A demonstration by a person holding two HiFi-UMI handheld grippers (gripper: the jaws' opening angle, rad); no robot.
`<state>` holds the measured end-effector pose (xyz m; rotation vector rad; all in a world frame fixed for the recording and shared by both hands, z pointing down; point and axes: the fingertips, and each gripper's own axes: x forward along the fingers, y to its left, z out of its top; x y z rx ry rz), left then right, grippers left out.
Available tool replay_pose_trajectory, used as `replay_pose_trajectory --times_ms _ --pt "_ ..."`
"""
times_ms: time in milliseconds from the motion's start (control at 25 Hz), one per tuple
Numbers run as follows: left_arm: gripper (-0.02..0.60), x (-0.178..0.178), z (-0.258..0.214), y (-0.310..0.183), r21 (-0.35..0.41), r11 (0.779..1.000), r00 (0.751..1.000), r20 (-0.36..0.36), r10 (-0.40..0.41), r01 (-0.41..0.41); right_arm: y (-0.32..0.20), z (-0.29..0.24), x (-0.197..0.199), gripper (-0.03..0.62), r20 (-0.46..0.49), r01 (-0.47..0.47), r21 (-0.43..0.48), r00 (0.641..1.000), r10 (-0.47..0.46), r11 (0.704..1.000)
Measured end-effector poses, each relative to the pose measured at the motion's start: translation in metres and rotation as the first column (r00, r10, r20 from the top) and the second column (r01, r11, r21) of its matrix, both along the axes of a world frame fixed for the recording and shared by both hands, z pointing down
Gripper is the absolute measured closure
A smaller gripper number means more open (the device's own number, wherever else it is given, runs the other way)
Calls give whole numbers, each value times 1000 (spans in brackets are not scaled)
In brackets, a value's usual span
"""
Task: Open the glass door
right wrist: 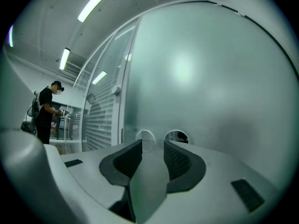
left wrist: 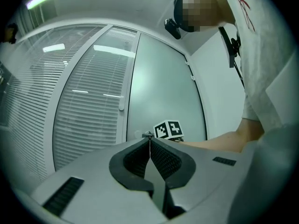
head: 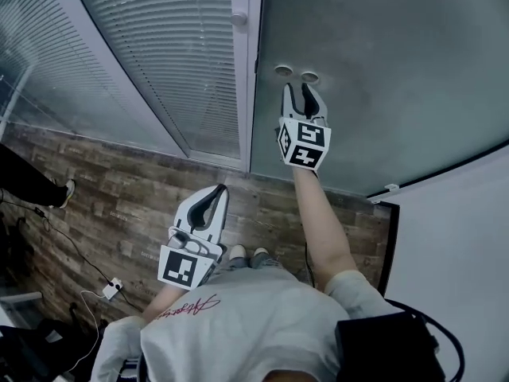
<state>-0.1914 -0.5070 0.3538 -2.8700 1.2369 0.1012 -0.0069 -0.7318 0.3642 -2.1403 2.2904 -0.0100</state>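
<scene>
Right claw point(head: 300, 92) is out at full stretch, pointing level, its tips right up by the frosted glass door point(head: 382, 62). The jaws stand apart with nothing between them. Just ahead of them is a pair of round holes point(head: 284, 71) cut through the pane close to its edge, and that looks like the only place to grab on this smooth sheet, which explains the aim. From the right gripper view each jaw lines up roughly beneath one hole, so the spread looks set either to hook a tip through or to pinch the strip of glass between them.

The door's edge sits against the white frame post point(head: 241, 70), with the blinds point(head: 175, 62) behind the next panel, so the door reads as closed and the opening is not yet begun.

Left claw point(head: 216, 191) hangs back low over the wooden floor point(head: 119, 197), near the body, jaws pressed together on nothing. It seems parked out of the way, since this looks like a one-handed pull.

Next up is getting a tip seated in a hole. I cannot tell whether the pane slides or swings, and a hard jaw on glass could slip
</scene>
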Motion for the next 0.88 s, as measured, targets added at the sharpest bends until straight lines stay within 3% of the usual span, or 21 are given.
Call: replay_pose_trajectory --times_ms 320,640,880 --pt "563 -35 5 -7 -14 991 991 28 -130 131 -40 5 13 464 4 -83 19 997 83 996" --pt "563 -57 5 -12 -11 986 986 27 -166 166 -47 3 16 464 -2 -211 69 977 211 975" --pt "563 -74 4 -14 1 983 982 35 -185 185 -43 0 17 465 3 -239 75 971 240 968"
